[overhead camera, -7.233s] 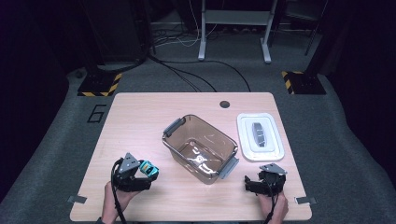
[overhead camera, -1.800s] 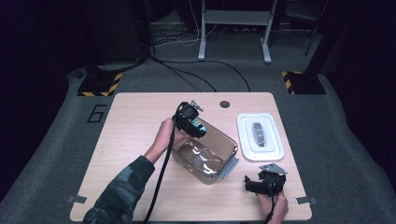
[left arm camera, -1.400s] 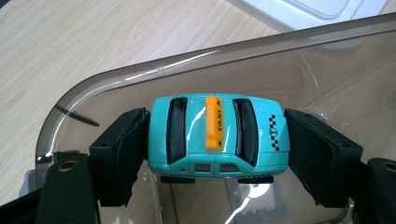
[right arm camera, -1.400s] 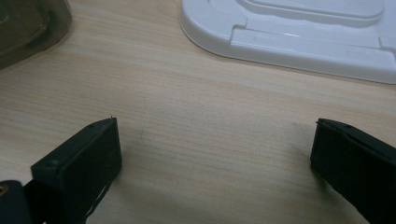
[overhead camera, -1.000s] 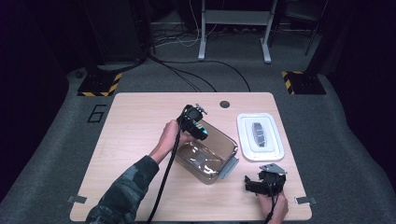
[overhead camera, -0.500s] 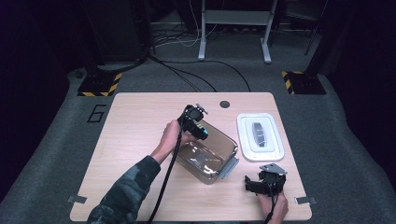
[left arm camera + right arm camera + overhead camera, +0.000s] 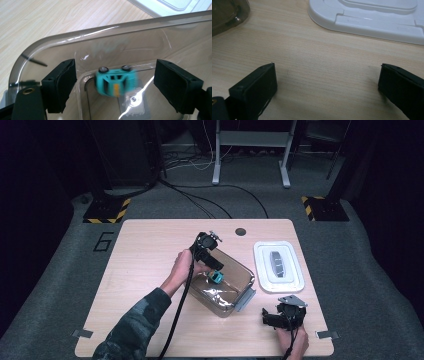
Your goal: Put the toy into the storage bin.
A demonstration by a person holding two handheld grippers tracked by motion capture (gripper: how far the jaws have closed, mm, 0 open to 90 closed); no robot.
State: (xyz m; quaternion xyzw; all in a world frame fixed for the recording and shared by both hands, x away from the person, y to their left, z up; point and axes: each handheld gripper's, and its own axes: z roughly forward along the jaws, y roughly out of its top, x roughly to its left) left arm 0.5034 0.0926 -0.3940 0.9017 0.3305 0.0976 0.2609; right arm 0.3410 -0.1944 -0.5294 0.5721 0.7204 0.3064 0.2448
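Both jaws of the left gripper (image 7: 115, 87) stand apart, teal toy car (image 7: 115, 81) loose between them inside the clear tub (image 7: 75, 42); lift straight out.

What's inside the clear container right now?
A teal toy car, blurred, between the open left gripper's jaws inside the clear container, over a shiny metal piece, partly covered.

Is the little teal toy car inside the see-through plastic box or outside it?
Inside. The teal toy car sits blurred below the clear brownish plastic box's rim, between the wide-open jaws of the left gripper, which touch nothing.
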